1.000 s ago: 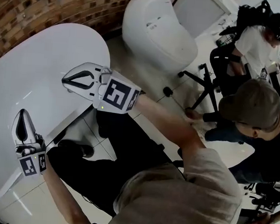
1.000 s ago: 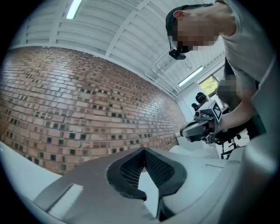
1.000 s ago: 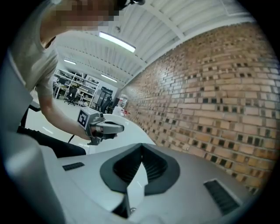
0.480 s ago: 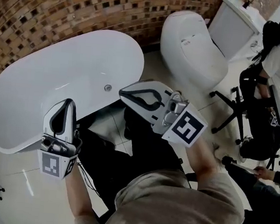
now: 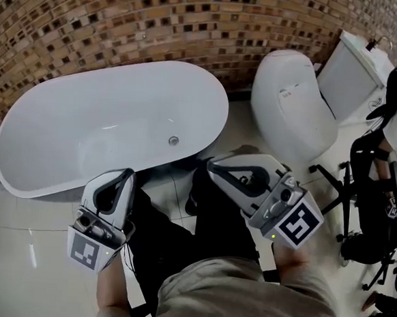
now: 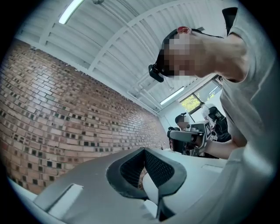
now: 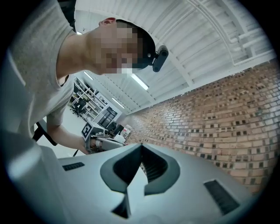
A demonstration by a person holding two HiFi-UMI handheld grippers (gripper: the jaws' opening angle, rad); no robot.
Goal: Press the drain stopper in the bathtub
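Note:
The white oval bathtub (image 5: 63,144) lies along the brick wall in the head view. Its small round metal drain stopper (image 5: 174,140) sits in the tub floor near the right end. My left gripper (image 5: 129,173) is held over the tiled floor just in front of the tub's near rim, jaws shut and empty. My right gripper (image 5: 212,164) hangs to the right of the tub's end, also shut on nothing, pointing left. In the left gripper view the left gripper (image 6: 144,148) points up at the wall and ceiling, and in the right gripper view so does the right gripper (image 7: 141,145).
A white toilet (image 5: 292,103) with its cistern (image 5: 353,64) stands right of the tub. Black office chairs (image 5: 370,195) and a person in white crowd the right edge. The brick wall (image 5: 127,19) runs behind the tub. My dark trousers cover the floor tiles (image 5: 175,193) between the grippers.
The head view has swung so that the whole tub and its drain show. Both grippers sit lower in the view, nearer my body, and remain shut.

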